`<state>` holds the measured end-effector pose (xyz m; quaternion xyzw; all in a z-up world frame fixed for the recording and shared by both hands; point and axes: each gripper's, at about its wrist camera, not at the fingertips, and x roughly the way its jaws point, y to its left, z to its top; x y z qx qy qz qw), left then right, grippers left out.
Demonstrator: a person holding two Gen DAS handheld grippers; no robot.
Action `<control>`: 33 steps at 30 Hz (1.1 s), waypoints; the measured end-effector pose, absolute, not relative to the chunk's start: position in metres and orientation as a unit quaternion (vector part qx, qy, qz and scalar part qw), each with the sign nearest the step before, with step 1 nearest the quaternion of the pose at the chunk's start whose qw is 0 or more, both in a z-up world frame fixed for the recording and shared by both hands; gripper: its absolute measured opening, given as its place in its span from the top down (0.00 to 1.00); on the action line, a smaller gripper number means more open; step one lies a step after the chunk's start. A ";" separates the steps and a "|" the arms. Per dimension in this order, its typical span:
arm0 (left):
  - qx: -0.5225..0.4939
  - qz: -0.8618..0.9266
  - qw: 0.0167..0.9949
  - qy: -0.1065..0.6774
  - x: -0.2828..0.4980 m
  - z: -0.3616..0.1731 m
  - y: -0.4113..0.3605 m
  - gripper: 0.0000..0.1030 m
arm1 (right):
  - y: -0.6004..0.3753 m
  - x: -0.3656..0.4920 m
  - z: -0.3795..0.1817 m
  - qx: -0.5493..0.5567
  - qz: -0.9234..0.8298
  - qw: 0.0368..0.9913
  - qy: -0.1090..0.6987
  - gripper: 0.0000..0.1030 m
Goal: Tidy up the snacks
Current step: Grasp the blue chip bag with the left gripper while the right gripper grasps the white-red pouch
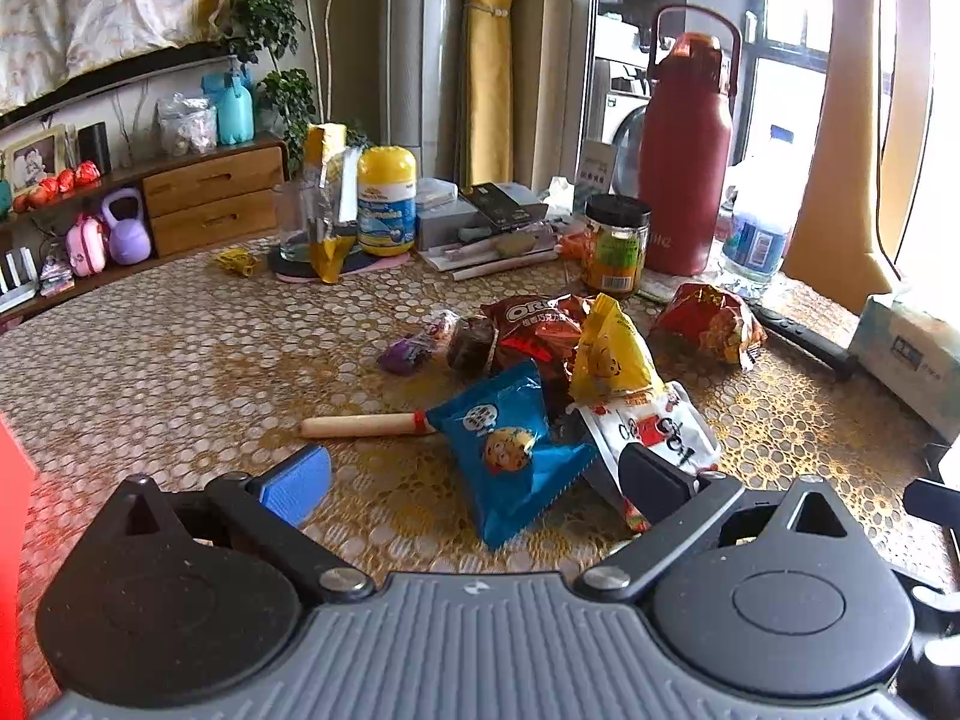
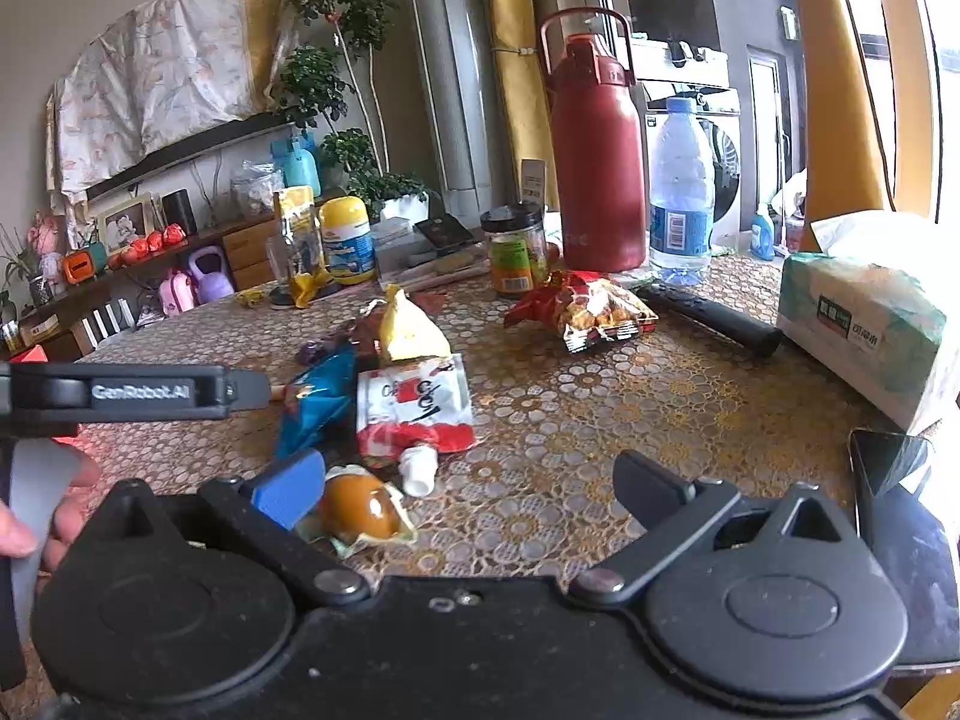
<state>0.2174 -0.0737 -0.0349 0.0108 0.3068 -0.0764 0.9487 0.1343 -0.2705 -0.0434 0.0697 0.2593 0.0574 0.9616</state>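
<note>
Snacks lie in a loose pile on the patterned table. In the left wrist view my left gripper (image 1: 474, 477) is open, its jaws on either side of a blue cookie packet (image 1: 510, 450). Around it lie a white-and-red pouch (image 1: 651, 429), a yellow packet (image 1: 612, 354), a brown Oreo bag (image 1: 540, 330), a purple candy (image 1: 405, 354), a sausage stick (image 1: 363, 425) and a red snack bag (image 1: 711, 321). My right gripper (image 2: 471, 489) is open and empty over the table, with a wrapped braised egg (image 2: 360, 507) by its blue finger (image 2: 288, 489). The left gripper's body (image 2: 138, 393) shows at the left.
At the back stand a red thermos (image 1: 684, 144), a water bottle (image 2: 681, 192), a green-labelled jar (image 1: 615, 246), a yellow vitamin bottle (image 1: 387, 201) and a glass (image 1: 297, 222). A tissue box (image 2: 870, 312) and a black remote (image 2: 714, 315) lie at the right. A phone (image 2: 906, 540) lies near the right edge.
</note>
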 end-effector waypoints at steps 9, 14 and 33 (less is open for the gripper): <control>0.000 -0.073 0.941 0.330 0.262 -0.057 -0.078 0.00 | -0.274 0.158 -0.046 0.075 0.064 0.961 0.260 0.00; -0.024 -0.084 0.935 0.343 0.275 -0.069 -0.077 0.00 | -0.274 0.172 -0.046 0.073 0.068 0.961 0.259 0.00; -0.049 -0.122 0.931 0.339 0.275 -0.074 -0.068 0.57 | -0.249 0.219 -0.064 0.048 0.087 0.953 0.287 0.00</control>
